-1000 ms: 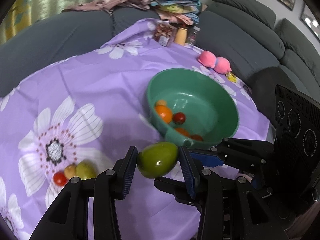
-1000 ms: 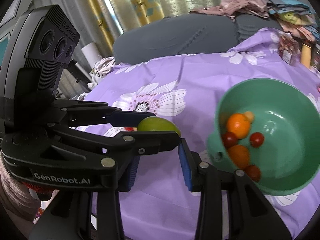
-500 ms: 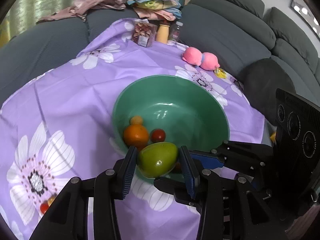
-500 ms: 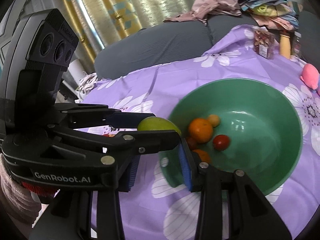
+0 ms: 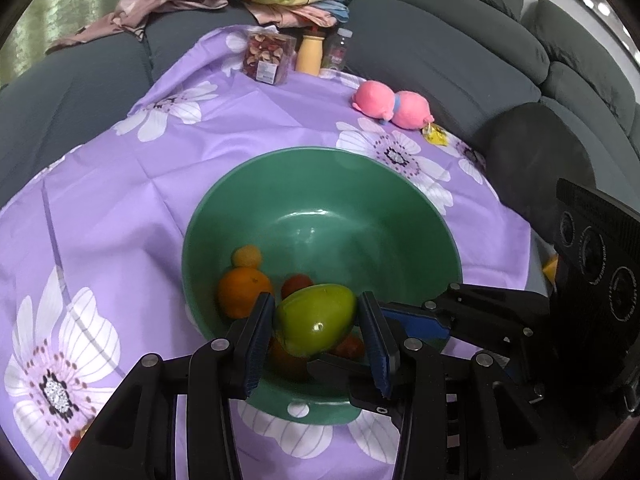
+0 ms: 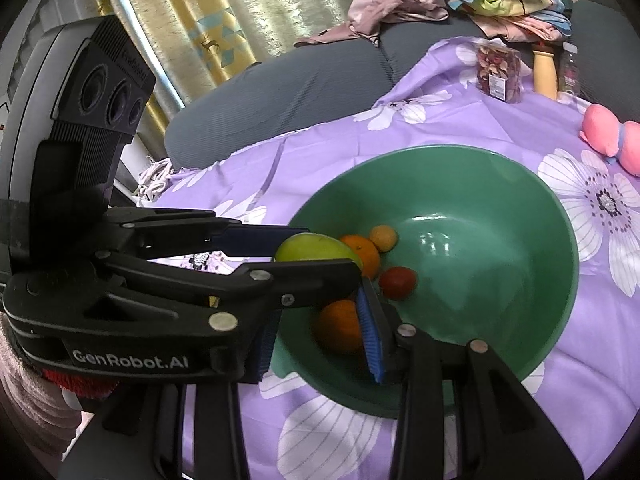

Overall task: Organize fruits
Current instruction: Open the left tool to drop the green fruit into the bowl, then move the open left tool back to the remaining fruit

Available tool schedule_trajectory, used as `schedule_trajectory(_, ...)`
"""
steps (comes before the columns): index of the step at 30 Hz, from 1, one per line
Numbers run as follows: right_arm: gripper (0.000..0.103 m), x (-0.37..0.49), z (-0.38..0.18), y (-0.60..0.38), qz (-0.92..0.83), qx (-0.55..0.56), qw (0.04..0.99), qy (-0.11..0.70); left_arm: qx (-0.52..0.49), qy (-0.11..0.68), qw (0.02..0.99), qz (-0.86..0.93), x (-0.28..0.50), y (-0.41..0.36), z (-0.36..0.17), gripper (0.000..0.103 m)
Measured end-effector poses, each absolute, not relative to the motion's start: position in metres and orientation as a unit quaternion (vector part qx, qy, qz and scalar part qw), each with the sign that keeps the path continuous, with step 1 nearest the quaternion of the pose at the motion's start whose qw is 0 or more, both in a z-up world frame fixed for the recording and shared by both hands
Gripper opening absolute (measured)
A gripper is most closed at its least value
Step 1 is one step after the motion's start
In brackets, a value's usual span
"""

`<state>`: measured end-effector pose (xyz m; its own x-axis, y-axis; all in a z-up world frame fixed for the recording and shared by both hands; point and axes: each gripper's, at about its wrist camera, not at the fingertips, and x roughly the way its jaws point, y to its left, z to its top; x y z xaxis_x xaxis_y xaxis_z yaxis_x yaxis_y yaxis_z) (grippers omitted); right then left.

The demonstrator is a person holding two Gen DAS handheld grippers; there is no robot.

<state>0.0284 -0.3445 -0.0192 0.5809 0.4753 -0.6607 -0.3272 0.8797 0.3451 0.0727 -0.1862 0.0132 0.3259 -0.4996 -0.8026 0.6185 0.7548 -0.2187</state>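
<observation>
The left gripper [image 5: 316,328] clamps a green mango [image 5: 316,320] between its pads, over the near rim of the green bowl [image 5: 400,216]. Oranges [image 5: 242,294] and a tomato [image 6: 398,282] lie below it. The right gripper [image 6: 320,332] holds nothing, its jaws slightly apart, beside the left. At the purple cloth's [image 5: 120,168] far edge stand a snack box [image 5: 266,58], a bottle [image 5: 310,54] and a pink plush toy [image 5: 390,104].

Green bowl [image 6: 520,208] holding oranges [image 6: 338,326], left gripper [image 6: 320,256] gripping green mango [image 6: 308,246] above.
</observation>
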Motion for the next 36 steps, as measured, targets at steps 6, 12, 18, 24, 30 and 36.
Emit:
schedule_trajectory(6, 0.039, 0.028, -0.019, -0.345, 0.224, 0.093, 0.885, 0.398, 0.061, 0.467, 0.813, -0.342, 0.073, -0.187, 0.013, 0.043)
schedule_trajectory(12, 0.039, 0.022, -0.014, -0.339, 0.226, 0.076, 0.886, 0.397, 0.074, 0.467, 0.821, -0.319, 0.068, -0.182, 0.016, 0.043)
schedule_trajectory(18, 0.044, 0.012, -0.007, -0.334, 0.222, 0.059, 0.890, 0.394, 0.065, 0.459, 0.836, -0.293, 0.060, -0.161, 0.026, 0.051)
schedule_trajectory(24, 0.050, -0.001, 0.003, -0.324, 0.222, 0.038, 0.893, 0.390, 0.045, 0.451, 0.851, -0.264, 0.049, -0.131, 0.033, 0.062)
schedule_trajectory(30, 0.060, -0.016, 0.010, -0.312, 0.227, 0.017, 0.893, 0.389, 0.016, 0.456, 0.858, -0.237, 0.036, -0.097, 0.031, 0.064)
schedule_trajectory(36, 0.062, -0.030, 0.014, -0.293, 0.243, -0.005, 0.886, 0.395, -0.018, 0.456, 0.865, -0.209, 0.021, -0.061, 0.028, 0.072)
